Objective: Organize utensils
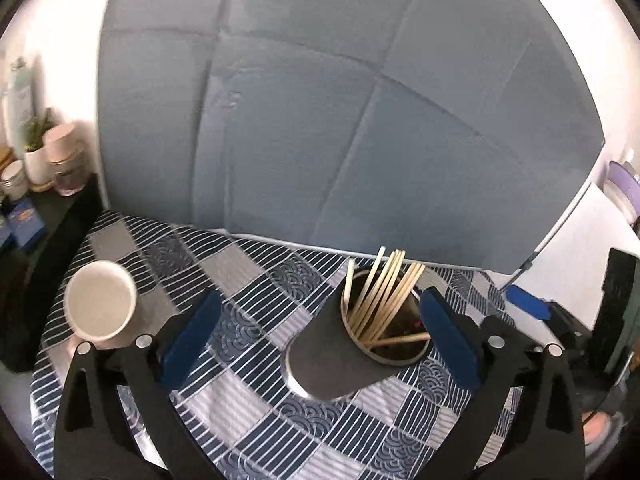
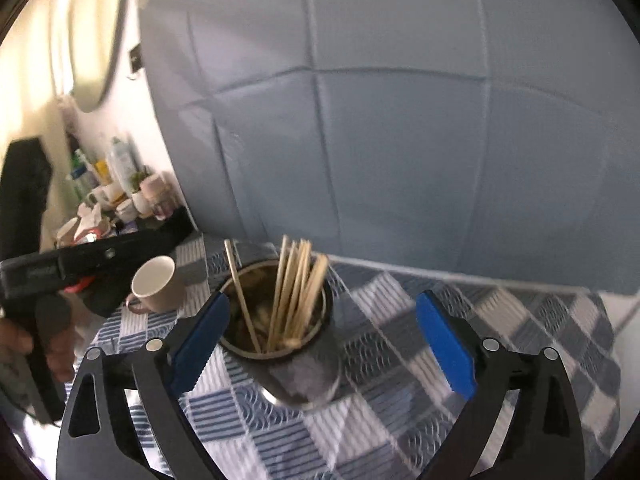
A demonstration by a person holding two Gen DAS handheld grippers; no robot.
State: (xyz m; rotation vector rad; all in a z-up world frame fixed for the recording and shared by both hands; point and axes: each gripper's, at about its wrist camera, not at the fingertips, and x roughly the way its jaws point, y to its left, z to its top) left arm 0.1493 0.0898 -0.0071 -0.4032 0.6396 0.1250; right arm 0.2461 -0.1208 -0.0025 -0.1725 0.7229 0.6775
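A dark metal cup [image 1: 340,360] stands on the blue-and-white checked tablecloth [image 1: 240,420] and holds several wooden chopsticks [image 1: 384,292]. My left gripper [image 1: 320,332] is open and empty, with the cup between its blue pads, nearer the right one. In the right wrist view the same cup [image 2: 296,364] with its chopsticks [image 2: 296,288] sits between the jaws, close to the left pad. My right gripper [image 2: 324,336] is open and empty. A white mug [image 1: 102,302] stands at the table's left; it also shows in the right wrist view [image 2: 156,284].
A grey-blue panelled backdrop [image 1: 340,100] rises behind the table. A dark shelf at the left carries bottles, jars and a small plant [image 1: 36,152]. The other gripper and the hand holding it [image 2: 40,320] show at the left of the right wrist view.
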